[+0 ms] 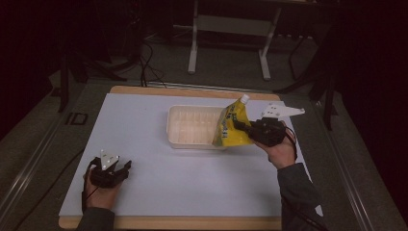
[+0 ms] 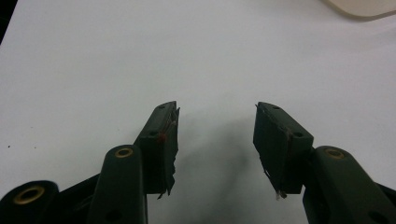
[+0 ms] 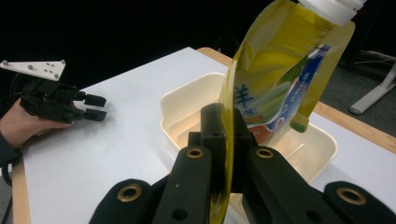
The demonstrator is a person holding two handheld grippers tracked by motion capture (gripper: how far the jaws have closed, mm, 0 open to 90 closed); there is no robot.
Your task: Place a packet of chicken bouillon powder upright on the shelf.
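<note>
The left gripper hung just above a white table surface, its two black jaws spread well apart with nothing between them. Frayed, torn edges showed on the inner pads, with a small reddish speck on the left one. A faint shadow lay on the surface between the jaws. The rounded corner of a cream plastic tray showed at the upper right edge.

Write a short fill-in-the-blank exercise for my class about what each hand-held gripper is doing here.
1. The right hand-held gripper is shut on a ____ pouch with a white cap.
2. The pouch is held at the right end of the cream ____.
3. The left hand-held gripper has its jaws ____, with nothing between them.

Missing words: yellow; tray; open
</note>
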